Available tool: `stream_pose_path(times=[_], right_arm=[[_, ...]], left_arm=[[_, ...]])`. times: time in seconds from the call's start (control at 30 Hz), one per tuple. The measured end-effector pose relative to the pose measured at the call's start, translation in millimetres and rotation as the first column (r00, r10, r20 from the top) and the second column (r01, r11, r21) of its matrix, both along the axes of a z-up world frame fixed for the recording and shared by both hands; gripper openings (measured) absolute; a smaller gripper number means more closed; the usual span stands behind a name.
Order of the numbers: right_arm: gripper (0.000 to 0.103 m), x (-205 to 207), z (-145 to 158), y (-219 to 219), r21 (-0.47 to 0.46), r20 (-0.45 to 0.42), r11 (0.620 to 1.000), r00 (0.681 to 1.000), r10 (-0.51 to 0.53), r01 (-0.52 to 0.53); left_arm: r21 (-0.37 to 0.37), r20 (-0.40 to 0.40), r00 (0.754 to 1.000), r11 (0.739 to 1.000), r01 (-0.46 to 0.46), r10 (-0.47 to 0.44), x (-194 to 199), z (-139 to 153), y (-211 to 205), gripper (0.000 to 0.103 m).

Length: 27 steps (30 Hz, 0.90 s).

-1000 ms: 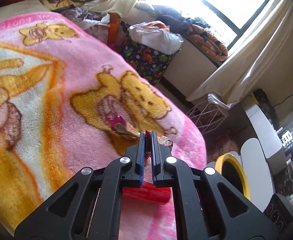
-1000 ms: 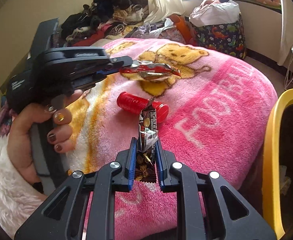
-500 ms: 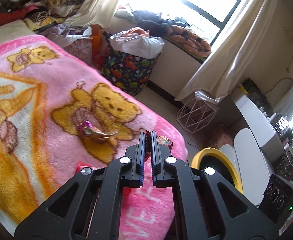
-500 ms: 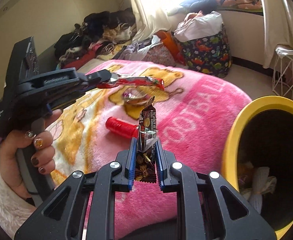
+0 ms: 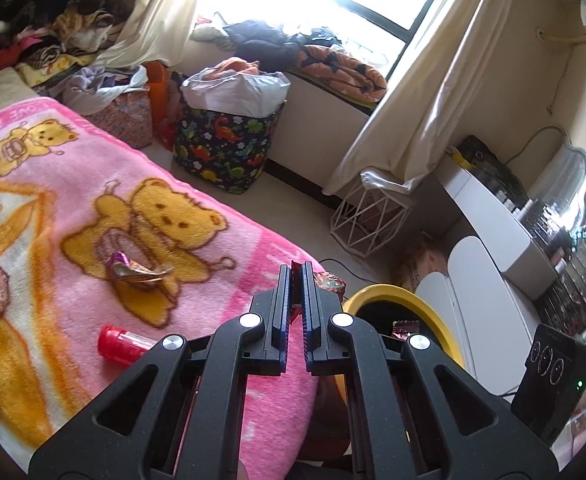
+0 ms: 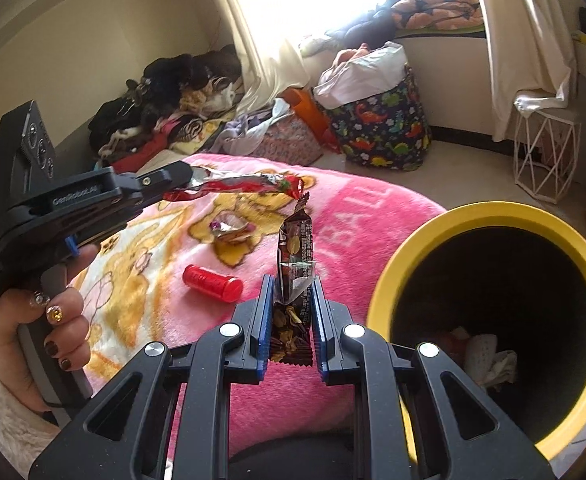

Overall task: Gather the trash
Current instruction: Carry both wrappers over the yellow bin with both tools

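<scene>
While both handheld tools hang over the bed's edge, each carries one piece of trash toward the yellow-rimmed round bin with a dark interior (image 6: pixel 489 220), which stands on the floor just beside the pink fleece blanket printed with yellow bears (image 5: pixel 73 216). The left gripper (image 5: pixel 296 276) has its jaws pressed together on the end of a long red foil wrapper (image 6: pixel 237 184), so the wrapper sticks out level in front of it; in the left wrist view only a red sliver shows between the fingers and a crumpled end beyond them. The right gripper (image 6: pixel 291 296) pinches the lower part of a dark brown snack packet with nut pictures (image 6: pixel 295 264), which stands upright between its blue pads, its torn top free. This hold at the end of each wrapper probably lets it drop cleanly once the jaws part over the bin mouth, where white crumpled paper already lies. Still on the blanket are a red plastic cylinder with a cap (image 6: pixel 211 282) and a crumpled purple-and-gold foil wrapper (image 5: pixel 133 270), apart from each other and presumably awaiting later collection. Legible writing: "GenRobot.AI" on the left tool's body, and the white letters "BALL" woven on the blanket; the packet's small print is too fine to read.
</scene>
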State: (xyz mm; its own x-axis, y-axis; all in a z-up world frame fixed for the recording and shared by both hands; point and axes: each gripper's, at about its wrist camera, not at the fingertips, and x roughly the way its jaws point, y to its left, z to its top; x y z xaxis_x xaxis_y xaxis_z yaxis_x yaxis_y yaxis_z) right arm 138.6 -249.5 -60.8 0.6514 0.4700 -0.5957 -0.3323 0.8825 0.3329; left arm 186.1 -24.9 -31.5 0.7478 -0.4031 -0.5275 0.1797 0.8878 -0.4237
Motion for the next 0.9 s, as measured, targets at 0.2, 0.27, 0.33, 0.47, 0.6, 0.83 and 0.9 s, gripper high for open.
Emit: stream_pose_path(times=[0.2,0.27,0.33,0.47,0.6,0.83,0.9], right_arm=[[0.017,-5.9,3.1,-21.7,0.011,0.010,0.999,0.999,-0.050,0.050],[0.017,-7.4,3.0,-27.7,0.014,0.012,0.998,0.998,-0.066,0.066],[0.017,-8.3,3.0,-34.7,0.018,0.013,0.996,0.997,-0.082,0.082],[0.017,-10.1,3.3,-49.2,0.024,0.014,0.993,0.993,-0.116,0.115],[0.017,-11.4,3.6,-62.3,0.030,0.016,0.989,0.989,-0.145,0.144],[0.017,-13.6,3.4,-79.2,0.040,0.017,0.981,0.982,-0.189,0.188],[0.017,-14.1,3.6,-85.0,0.044,0.016,0.978,0.979,-0.204,0.203]], left_arm=[[0.005,0.007,1.000,1.000,0.025,-0.025,-2.4,5.3,-13.1,0.002],[0.009,0.012,0.999,0.999,0.036,-0.036,-2.9,7.5,-18.4,0.002],[0.013,0.016,0.999,0.999,0.044,-0.044,-4.1,8.5,-23.7,0.002],[0.018,0.023,0.998,0.998,0.064,-0.064,-6.7,11.8,-32.9,0.002],[0.026,0.029,0.996,0.996,0.084,-0.084,-8.8,14.7,-42.4,0.002],[0.042,0.032,0.992,0.992,0.119,-0.121,-14.4,17.2,-58.7,0.002],[0.045,0.031,0.991,0.990,0.132,-0.134,-17.4,17.2,-64.1,0.002]])
